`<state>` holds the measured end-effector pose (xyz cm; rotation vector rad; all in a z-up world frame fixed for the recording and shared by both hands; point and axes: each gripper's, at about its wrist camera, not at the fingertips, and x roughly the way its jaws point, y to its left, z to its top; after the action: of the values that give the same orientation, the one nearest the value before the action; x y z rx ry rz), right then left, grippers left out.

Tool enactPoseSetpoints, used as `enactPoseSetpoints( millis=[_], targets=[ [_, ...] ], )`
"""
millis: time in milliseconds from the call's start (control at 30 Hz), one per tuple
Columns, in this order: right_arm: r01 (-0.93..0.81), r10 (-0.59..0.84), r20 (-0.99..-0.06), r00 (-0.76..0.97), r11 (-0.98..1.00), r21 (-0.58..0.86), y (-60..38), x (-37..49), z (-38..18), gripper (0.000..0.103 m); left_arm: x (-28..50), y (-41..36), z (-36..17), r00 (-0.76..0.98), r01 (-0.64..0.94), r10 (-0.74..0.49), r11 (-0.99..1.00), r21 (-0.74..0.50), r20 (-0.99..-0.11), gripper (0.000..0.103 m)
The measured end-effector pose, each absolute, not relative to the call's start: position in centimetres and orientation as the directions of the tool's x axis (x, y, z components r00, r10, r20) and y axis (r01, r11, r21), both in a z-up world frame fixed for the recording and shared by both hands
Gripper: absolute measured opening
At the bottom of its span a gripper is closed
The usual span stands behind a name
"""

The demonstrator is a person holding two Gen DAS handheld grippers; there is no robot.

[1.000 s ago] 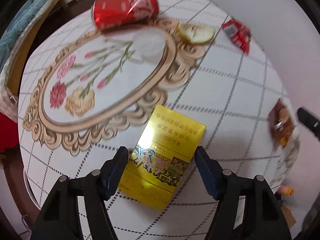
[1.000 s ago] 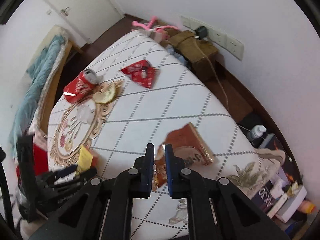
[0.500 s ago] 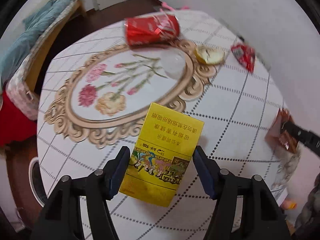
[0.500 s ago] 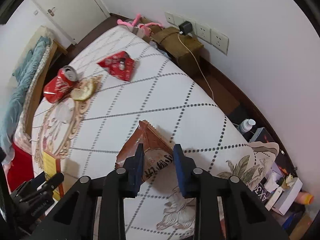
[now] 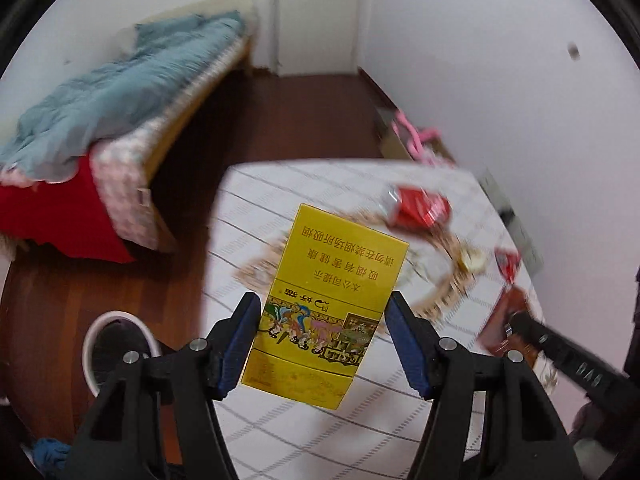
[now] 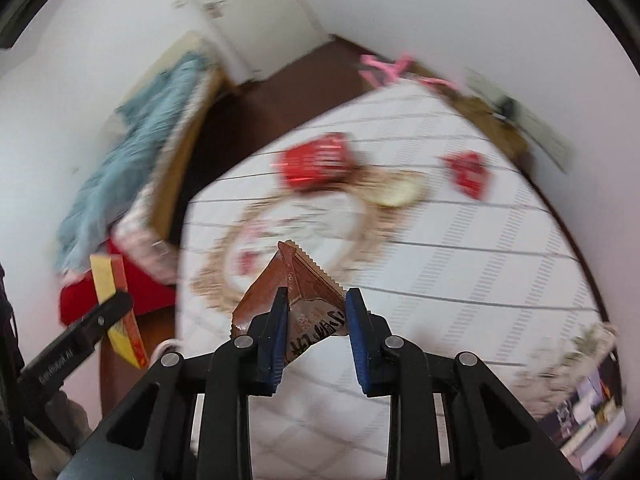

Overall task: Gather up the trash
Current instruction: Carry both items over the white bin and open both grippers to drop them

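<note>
A yellow cigarette box [image 5: 344, 264] hangs above the table, and my left gripper [image 5: 323, 300] is shut on its two long sides. My right gripper [image 6: 317, 294] is shut on a crumpled brown snack wrapper [image 6: 296, 280], also lifted off the cloth. In the left wrist view the right gripper [image 5: 514, 320] shows at the right edge with the wrapper [image 5: 498, 320]. In the right wrist view the left gripper [image 6: 116, 304] shows at the left with the box [image 6: 106, 276]. A red can [image 6: 316, 160], a red wrapper [image 6: 470, 172] and a yellowish round scrap [image 6: 396, 192] lie on the table.
The table [image 5: 280, 432] has a white checked cloth with a floral oval. A white bin with a dark liner [image 5: 116, 344] stands on the wooden floor to its left. A bed with a blue blanket [image 5: 120, 92] lies beyond. Boxes and clutter [image 6: 592, 412] sit at the lower right.
Both grippers have risen off the table with the yellow box and the brown wrapper in them. Both views have swung toward the bed, the floor and the bin.
</note>
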<state>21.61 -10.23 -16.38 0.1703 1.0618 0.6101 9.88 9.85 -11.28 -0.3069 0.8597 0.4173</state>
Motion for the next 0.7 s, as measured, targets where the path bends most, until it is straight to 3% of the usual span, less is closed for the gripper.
enactPoseSetpoints(
  millis=[167, 333, 500, 700],
  targets=[
    [-0.532, 0.631, -0.74, 0.236, 0.72, 0.445, -0.1, 17.8, -14.7, 0.029, 4.0, 16.8, -8.1, 0.597, -0.571, 0.315, 0.813, -0.114, -0.738, 0.061],
    [-0.652, 0.643, -0.759, 0.102, 0.62, 0.438, 11.0, 12.5, -16.3, 0.029, -2.4, 24.1, -9.1, 0.542, -0.686, 0.38, 0.716, -0.133, -0.749, 0.061],
    [-0.717, 0.572, -0.819, -0.051, 0.55, 0.429, 21.6, 7.0, -21.8, 0.029, -8.9, 32.4, -15.0, 0.429, -0.802, 0.365, 0.575, -0.162, -0.826, 0.061],
    [-0.783, 0.409, -0.899, -0.153, 0.504, 0.363, 31.7, 2.7, -30.7, 0.029, -14.2, 40.4, -26.3, 0.346, -0.869, 0.161, 0.427, -0.251, -0.924, 0.061]
  ],
)
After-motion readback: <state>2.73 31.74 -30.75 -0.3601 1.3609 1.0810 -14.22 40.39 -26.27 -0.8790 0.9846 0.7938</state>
